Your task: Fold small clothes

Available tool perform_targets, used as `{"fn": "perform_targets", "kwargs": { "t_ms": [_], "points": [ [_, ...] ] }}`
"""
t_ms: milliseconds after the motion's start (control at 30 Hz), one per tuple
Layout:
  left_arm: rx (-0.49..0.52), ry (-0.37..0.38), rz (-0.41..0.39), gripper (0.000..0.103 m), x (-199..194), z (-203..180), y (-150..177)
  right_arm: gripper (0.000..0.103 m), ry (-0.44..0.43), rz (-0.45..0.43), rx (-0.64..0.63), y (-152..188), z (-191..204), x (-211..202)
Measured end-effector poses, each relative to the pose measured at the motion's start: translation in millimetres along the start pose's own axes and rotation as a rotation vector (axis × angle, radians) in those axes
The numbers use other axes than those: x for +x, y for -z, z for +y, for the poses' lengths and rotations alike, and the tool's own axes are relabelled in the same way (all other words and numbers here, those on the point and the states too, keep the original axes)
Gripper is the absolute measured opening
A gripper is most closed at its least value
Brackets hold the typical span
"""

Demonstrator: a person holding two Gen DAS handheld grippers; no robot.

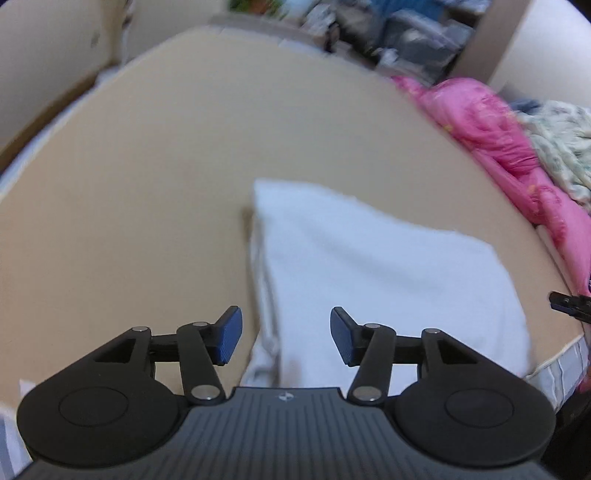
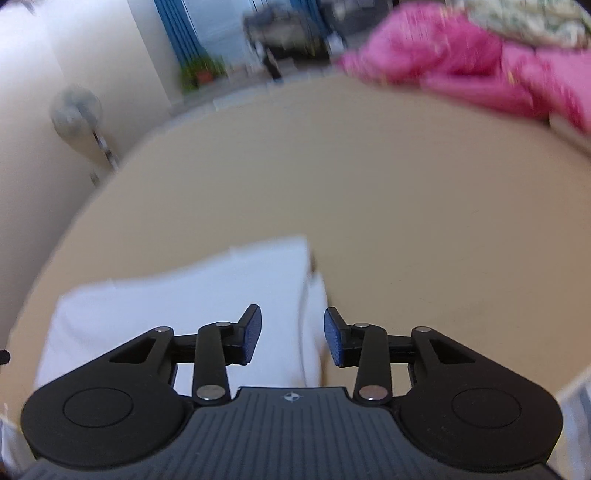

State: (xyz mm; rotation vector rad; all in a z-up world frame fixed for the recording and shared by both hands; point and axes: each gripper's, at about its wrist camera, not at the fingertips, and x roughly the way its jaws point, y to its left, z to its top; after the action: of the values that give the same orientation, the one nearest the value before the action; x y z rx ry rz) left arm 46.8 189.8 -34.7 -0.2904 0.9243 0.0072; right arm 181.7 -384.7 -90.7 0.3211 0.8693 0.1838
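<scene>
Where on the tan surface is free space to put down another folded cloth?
Free: the wide tan surface left of and beyond the white folded cloth. Crowded: the right edge, where the pink garment and a patterned cloth are piled.

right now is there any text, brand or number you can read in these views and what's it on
No readable words or numbers in either view.
Left gripper body: a small round emblem, no letters.
Right gripper body: the same emblem, no letters.
Background clutter: too blurred to read.
White garment: no print visible.
</scene>
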Motion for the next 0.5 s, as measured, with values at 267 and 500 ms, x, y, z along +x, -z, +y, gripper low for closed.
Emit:
{"fn": "perform_targets", "kwargs": {
  "t_ms": [267, 500],
  "points": [
    [0.037, 0.02, 0.19, 0.058, 21, 3, 20, 0.039, -0.051, 0.199, -0.089, 21, 4, 15],
    [0.131, 0.013, 0.257, 0.034, 29, -1, 37, 0.04, -0.009, 0.336, -0.141, 47, 6, 21]
  ]
}}
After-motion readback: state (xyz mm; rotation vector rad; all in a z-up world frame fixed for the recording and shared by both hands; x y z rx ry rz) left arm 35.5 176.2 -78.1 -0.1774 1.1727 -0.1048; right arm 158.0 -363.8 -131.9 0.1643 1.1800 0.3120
